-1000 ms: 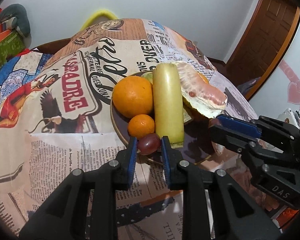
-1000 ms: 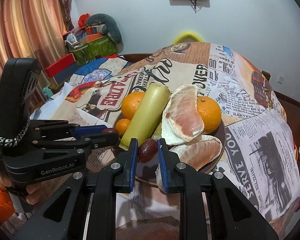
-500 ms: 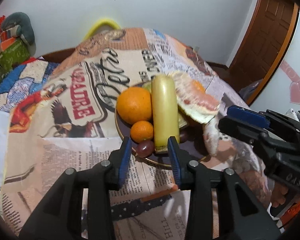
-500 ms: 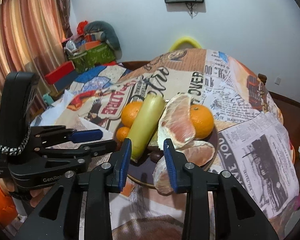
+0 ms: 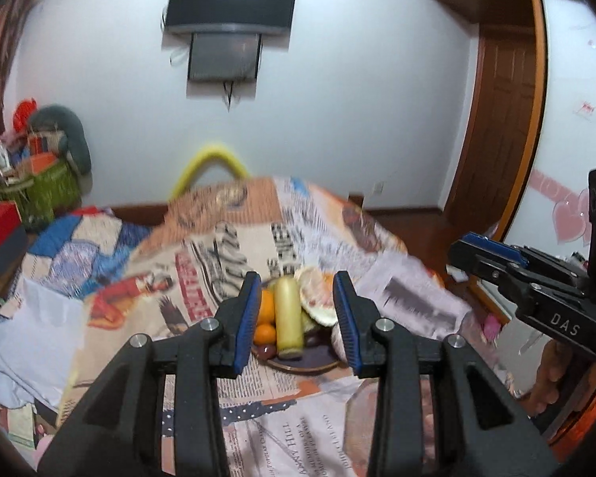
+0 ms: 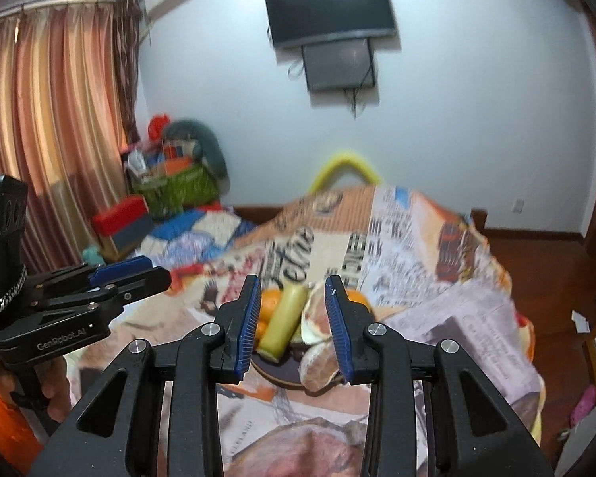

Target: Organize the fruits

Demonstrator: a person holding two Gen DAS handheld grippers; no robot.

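A dark plate point(image 5: 302, 362) on the newspaper-print tablecloth point(image 5: 202, 246) holds a large orange point(image 5: 264, 305), a small orange point(image 5: 265, 333), a dark grape point(image 5: 267, 351), a long yellow-green fruit point(image 5: 288, 318) and peeled pomelo pieces point(image 5: 316, 298). My left gripper point(image 5: 296, 283) hangs open and empty, up and back from the plate. In the right wrist view the same plate point(image 6: 279, 377), long fruit point(image 6: 284, 318) and pomelo point(image 6: 318, 322) lie beyond my right gripper point(image 6: 293, 283), which is also open and empty. Each gripper shows in the other's view: the right gripper point(image 5: 492, 255), the left gripper point(image 6: 132, 272).
A yellow chair back point(image 5: 210, 161) rises behind the table. A green basket point(image 6: 175, 192) and a red box point(image 6: 119, 214) sit at the left near curtains point(image 6: 59, 127). A wooden door point(image 5: 500, 119) stands at the right. A screen point(image 6: 329, 12) hangs on the wall.
Both grippers opened off the grapes they pinched at the plate's near edge, then rose and drew back. The plate now looks small and far off, and the view is blurred.
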